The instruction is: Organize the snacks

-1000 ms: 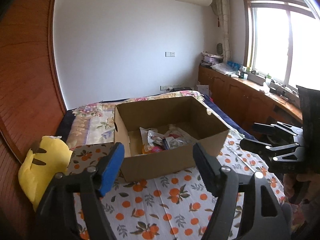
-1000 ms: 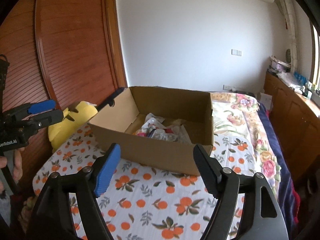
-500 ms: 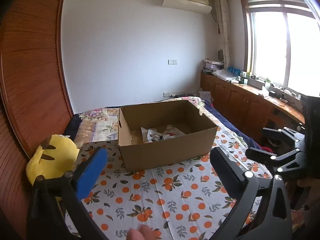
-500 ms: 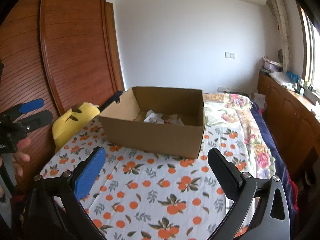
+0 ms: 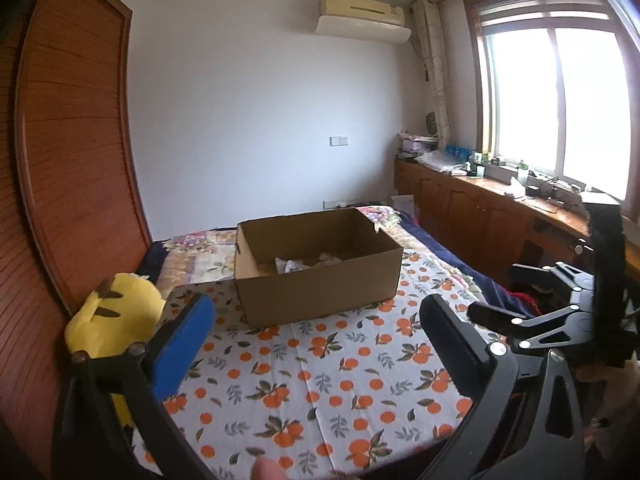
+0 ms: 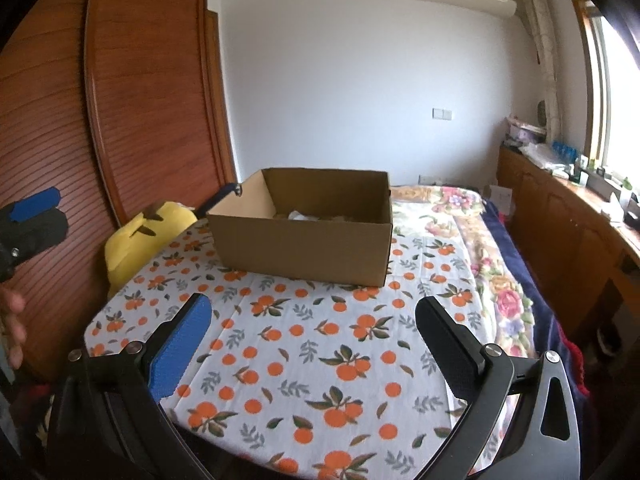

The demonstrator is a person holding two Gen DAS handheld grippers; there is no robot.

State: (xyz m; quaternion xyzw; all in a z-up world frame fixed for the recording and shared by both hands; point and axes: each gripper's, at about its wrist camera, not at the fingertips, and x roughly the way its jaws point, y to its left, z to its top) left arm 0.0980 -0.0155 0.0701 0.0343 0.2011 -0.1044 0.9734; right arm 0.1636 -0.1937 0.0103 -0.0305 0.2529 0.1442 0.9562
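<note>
Snack packets (image 5: 294, 265) lie inside a cardboard box (image 5: 320, 280) on the orange-print bedspread (image 6: 320, 340); both claws, left gripper (image 5: 316, 332) and right gripper (image 6: 314, 330), gape empty. Only the left view shows the window (image 5: 560, 104).

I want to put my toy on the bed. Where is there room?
The orange-print sheet is bare between the cardboard box and the near edge. It's crowded inside the box, where snack packets lie, and beside the yellow plush.

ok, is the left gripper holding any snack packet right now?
No: the left gripper is open with nothing between its fingers, and the snack packets lie in the brown cardboard box.
</note>
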